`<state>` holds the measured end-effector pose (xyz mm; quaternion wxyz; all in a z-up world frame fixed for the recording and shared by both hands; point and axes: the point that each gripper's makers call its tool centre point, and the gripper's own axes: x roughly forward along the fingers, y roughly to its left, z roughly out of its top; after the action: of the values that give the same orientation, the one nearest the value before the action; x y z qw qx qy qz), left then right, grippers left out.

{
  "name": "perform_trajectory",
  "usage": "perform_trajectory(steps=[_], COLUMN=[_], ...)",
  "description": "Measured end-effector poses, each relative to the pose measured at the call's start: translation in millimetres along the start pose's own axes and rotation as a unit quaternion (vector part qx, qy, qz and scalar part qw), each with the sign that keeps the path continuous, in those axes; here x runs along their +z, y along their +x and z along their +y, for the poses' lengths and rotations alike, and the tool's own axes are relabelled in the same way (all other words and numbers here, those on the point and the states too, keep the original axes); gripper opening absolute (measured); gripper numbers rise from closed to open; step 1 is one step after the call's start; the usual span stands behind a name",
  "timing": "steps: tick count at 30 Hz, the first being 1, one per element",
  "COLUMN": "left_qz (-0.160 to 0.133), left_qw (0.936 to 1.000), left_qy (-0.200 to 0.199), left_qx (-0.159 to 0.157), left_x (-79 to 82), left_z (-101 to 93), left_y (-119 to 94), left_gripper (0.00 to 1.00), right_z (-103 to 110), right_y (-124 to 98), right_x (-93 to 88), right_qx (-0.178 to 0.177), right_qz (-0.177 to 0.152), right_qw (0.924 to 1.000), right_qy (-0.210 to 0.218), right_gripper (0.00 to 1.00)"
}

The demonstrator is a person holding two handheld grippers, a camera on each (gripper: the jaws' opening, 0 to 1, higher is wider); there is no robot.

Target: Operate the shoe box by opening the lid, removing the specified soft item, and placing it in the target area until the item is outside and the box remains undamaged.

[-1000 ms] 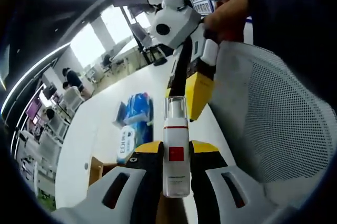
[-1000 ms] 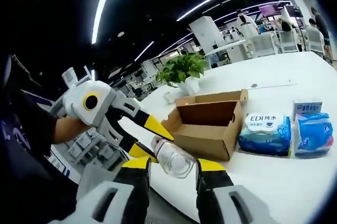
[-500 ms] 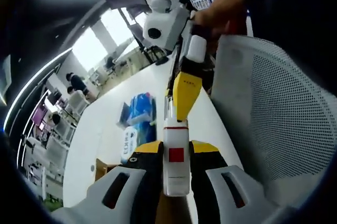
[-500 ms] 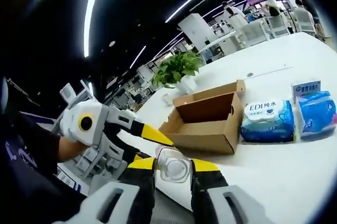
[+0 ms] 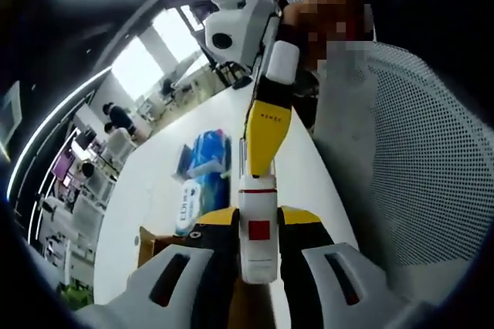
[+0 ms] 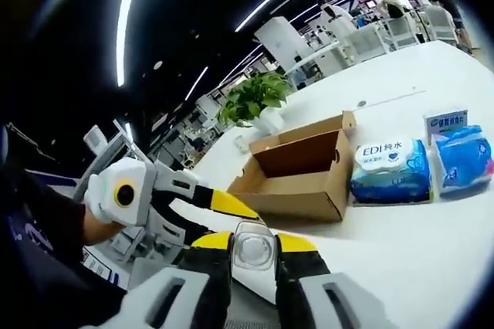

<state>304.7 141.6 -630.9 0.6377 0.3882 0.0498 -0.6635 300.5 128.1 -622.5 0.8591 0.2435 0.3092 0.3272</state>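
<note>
Above a white table (image 6: 432, 244), the left gripper (image 5: 255, 248) pinches a white bottle (image 5: 258, 228) by its body while the right gripper (image 6: 253, 245) closes on the bottle's clear cap (image 6: 254, 247). Beyond them, left to right, sit an open cardboard box (image 6: 297, 178), a wipes pack (image 6: 390, 171) and a blue tissue pack (image 6: 467, 161).

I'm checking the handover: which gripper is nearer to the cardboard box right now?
Neither clearly. The left gripper and right gripper meet at the same clear bottle, well short of the open cardboard box on the white table.
</note>
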Motion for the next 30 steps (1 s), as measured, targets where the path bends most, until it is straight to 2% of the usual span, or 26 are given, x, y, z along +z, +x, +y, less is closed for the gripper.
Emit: perform_trajectory(steps=[6,12,19,23,30], left_qz=[0.0,-0.007,-0.014,-0.021,-0.023], left_qw=[0.9995,0.9983,0.996,0.9909,0.9844], left_qy=[-0.03,-0.057,-0.088,-0.133,-0.173], left_qx=[-0.006,-0.003,0.001,0.007,0.018], left_x=[-3.5,-2.5,-5.8,-8.4,-15.5], left_z=[-2.0,1.6,6.1,9.6,9.4], left_y=[1.4,0.2,-2.0,-6.0,-11.6], left_gripper=[0.2,0.2,0.29,0.34,0.41], right_z=[2.6,2.3,-0.4,-0.6,-0.6], right_y=[1.3,-0.1,-0.6,-1.5,-2.7], right_x=[-2.1,0.6,-0.2,3.1,10.6], right_qx=[0.002,0.001,-0.007,-0.006,-0.006], right_qz=[0.011,0.011,0.022,0.021,0.023], right_qw=[0.9995,0.9994,0.9983,0.9979,0.9965], right_qy=[-0.03,-0.033,-0.054,-0.061,-0.08], right_gripper=[0.15,0.15,0.15,0.15,0.15])
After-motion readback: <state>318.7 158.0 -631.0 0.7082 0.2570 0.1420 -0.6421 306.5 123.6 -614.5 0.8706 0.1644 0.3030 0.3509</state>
